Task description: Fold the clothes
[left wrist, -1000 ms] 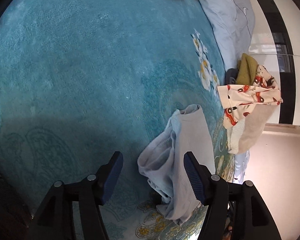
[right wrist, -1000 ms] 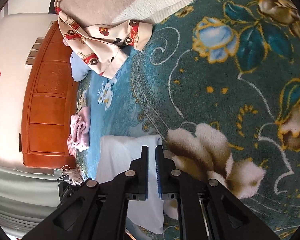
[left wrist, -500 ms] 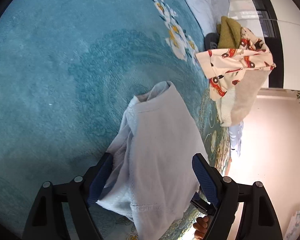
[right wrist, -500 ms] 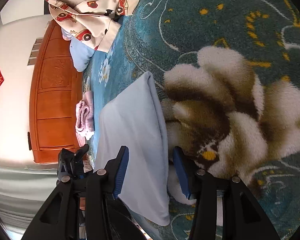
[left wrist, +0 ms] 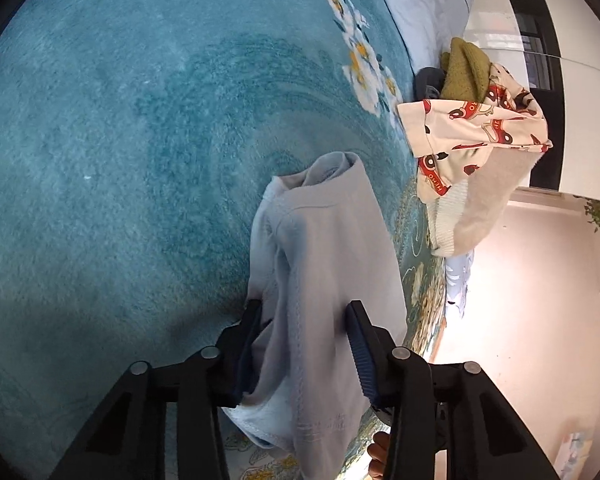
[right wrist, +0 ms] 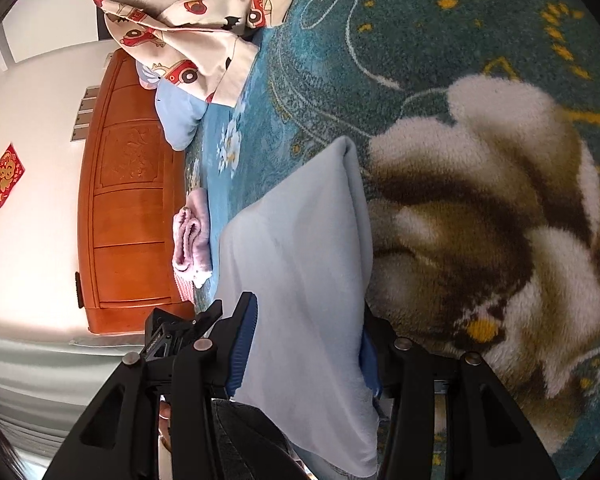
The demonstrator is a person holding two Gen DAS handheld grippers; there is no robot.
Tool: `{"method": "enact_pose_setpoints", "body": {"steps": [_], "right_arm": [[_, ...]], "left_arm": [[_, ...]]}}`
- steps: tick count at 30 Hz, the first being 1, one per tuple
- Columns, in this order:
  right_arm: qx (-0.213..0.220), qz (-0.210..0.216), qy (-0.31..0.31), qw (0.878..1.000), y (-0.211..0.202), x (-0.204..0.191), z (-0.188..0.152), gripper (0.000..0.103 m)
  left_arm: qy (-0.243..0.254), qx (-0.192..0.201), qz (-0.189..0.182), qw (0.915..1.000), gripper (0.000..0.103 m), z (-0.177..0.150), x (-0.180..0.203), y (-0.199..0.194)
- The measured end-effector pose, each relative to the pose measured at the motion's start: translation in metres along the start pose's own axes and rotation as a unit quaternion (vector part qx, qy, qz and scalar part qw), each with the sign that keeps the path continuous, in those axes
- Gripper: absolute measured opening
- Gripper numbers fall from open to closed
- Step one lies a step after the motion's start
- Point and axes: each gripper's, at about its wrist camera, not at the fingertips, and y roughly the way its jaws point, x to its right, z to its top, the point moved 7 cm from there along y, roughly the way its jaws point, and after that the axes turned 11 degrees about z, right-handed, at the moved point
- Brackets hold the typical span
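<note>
We see a teal floral blanket (left wrist: 132, 152) filling both views. On it lies the pale blue garment (left wrist: 332, 272), running from 6 toward 12 o'clock in each view. A heap of clothes topped by a car-print piece (left wrist: 472, 132) sits at 2 o'clock in the left view. Our left gripper (left wrist: 304, 356) straddles the garment's seamed end, jaws closing on it. Our right gripper (right wrist: 304, 348) has jaws apart, the smooth end between them.
</note>
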Motion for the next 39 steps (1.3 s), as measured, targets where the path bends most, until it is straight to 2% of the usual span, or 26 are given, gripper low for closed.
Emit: {"method": "enact_pose_setpoints", "body": {"steps": [2, 4, 5, 6, 8, 13, 18, 26, 33, 39], "right_arm": [[-0.005, -0.009, -0.007, 1.000, 0.003, 0.000, -0.008, 0.049], [-0.002, -0.021, -0.011, 1.000, 0.003, -0.001, -0.011, 0.048], [0.000, -0.027, -0.012, 1.000, 0.003, -0.002, -0.012, 0.045], [0.003, -0.035, -0.013, 0.999, 0.003, -0.002, -0.012, 0.029], [0.004, -0.056, -0.018, 0.998, 0.002, -0.005, -0.012, 0.010], [0.002, -0.050, -0.049, 0.998, -0.002, -0.027, -0.016, 0.009], [0.011, -0.015, -0.051, 0.999, -0.005, -0.046, -0.015, 0.009], [-0.003, 0.018, -0.089, 0.996, 0.015, -0.090, -0.024, 0.009], [-0.024, 0.012, -0.105, 0.994, 0.047, -0.119, -0.022, 0.009], [-0.035, 0.032, -0.113, 0.993, 0.087, -0.151, -0.013, 0.009]], "left_arm": [[0.015, 0.004, 0.004, 0.9999, 0.031, -0.006, 0.003, -0.001], [0.025, 0.013, 0.015, 0.9995, 0.024, -0.008, 0.007, -0.004], [0.030, 0.018, 0.020, 0.9992, 0.022, -0.008, 0.008, -0.006], [0.034, 0.022, 0.023, 0.9989, 0.021, -0.009, 0.010, -0.009], [0.040, 0.030, 0.028, 0.9984, 0.019, -0.010, 0.014, -0.014], [0.059, 0.051, 0.030, 0.9965, 0.017, -0.016, 0.023, -0.035], [0.056, 0.077, 0.011, 0.9954, 0.017, -0.020, 0.028, -0.065], [0.064, 0.119, -0.004, 0.9909, 0.017, -0.016, 0.035, -0.113], [0.063, 0.118, 0.006, 0.9910, 0.017, 0.005, 0.023, -0.138], [0.069, 0.126, 0.011, 0.9895, 0.017, 0.041, 0.017, -0.174]]}}
